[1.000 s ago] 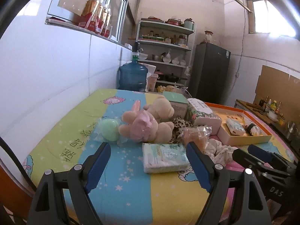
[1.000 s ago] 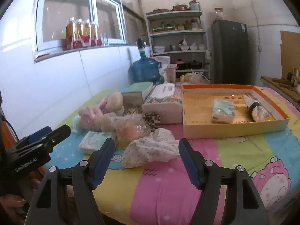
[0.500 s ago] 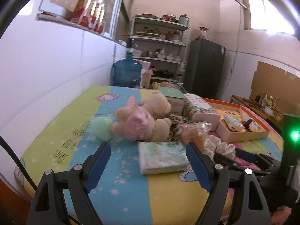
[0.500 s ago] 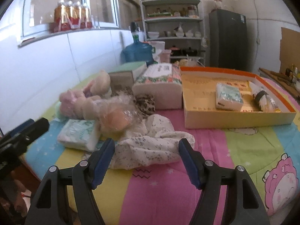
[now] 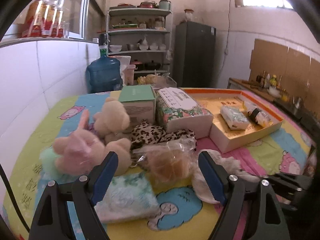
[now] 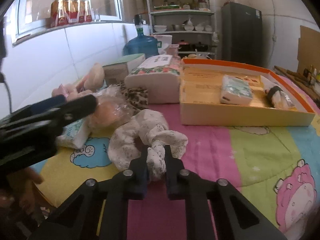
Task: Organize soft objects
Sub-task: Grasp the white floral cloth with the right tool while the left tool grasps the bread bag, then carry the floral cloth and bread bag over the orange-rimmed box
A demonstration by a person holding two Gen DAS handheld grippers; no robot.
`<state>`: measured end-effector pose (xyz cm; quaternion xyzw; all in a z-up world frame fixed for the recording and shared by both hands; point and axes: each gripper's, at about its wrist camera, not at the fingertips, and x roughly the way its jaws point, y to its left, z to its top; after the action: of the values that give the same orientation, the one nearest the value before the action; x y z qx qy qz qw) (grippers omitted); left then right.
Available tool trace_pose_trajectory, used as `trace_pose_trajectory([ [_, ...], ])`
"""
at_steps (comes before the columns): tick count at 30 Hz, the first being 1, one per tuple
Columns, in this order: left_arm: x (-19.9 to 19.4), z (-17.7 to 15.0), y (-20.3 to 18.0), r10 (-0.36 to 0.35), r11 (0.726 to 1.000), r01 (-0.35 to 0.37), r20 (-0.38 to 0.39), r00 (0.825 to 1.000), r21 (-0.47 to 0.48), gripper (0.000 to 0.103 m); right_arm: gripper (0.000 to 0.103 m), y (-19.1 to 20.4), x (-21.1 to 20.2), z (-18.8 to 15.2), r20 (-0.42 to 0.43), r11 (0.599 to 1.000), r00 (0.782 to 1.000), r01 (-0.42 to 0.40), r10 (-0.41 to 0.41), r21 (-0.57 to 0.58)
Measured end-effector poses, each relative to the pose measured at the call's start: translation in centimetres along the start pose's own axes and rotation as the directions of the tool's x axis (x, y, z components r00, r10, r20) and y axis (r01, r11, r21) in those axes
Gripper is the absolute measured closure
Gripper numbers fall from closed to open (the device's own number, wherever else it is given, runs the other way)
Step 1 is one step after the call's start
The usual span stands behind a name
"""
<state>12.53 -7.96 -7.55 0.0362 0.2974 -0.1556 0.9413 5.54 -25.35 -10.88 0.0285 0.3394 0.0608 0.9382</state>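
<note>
My right gripper is shut on the near end of a white flowered cloth that lies bunched on the colourful sheet. My left gripper is open, its jaws either side of a bagged bun, above a tissue pack. It also shows at the left of the right wrist view. A pink plush, a beige plush bear and a leopard cloth lie behind. An orange-rimmed box holds a tissue pack and a wrapped item.
A floral tissue box and a green-topped box stand between the plush toys and the orange-rimmed box. A white tiled wall runs along the left. A blue water jug, shelves and a dark fridge stand beyond the far edge.
My right gripper moved forward and closed on the flowered cloth. My left gripper moved forward over the tissue pack, toward the bagged bun, still open.
</note>
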Motion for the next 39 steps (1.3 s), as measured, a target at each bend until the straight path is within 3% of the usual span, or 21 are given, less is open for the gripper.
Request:
trace_pose_trajectory([
  [6,2.4,-0.5,-1.0,-0.003,1.000,0.003,-0.058,0.998,0.001,0.029,0.090,-1.9,-1.4,0.1,0.031,1.000,0.999,0.007,-0.008,0.029],
  [8,2.9,-0.8,-1.4,-0.004,1.000,0.005,-0.078,0.997,0.011,0.046,0.090,-2.3,-1.6,0.2,0.036,0.999,0.999,0.004,-0.005,0.036],
  [10,2.8,-1.0,-1.7,-0.009,1.000,0.011,-0.071,0.997,0.017,0.051,0.090,-2.7,-1.8,0.1,0.040,0.999,0.999,0.000,-0.002,0.043],
  [23,0.8,-1.1,-1.7,-0.045,0.998,0.043,-0.032,0.998,-0.051,0.053,0.090,-3.9,-3.7,0.6,0.098,0.998,0.995,-0.010,0.003,0.070],
  [39,-2.8,1.0,-5.2,-0.087,0.996,0.088,0.053,0.995,-0.015,0.053,0.090,-6.7,-8.6,2.3,0.220,0.992,0.972,0.064,-0.087,0.107],
])
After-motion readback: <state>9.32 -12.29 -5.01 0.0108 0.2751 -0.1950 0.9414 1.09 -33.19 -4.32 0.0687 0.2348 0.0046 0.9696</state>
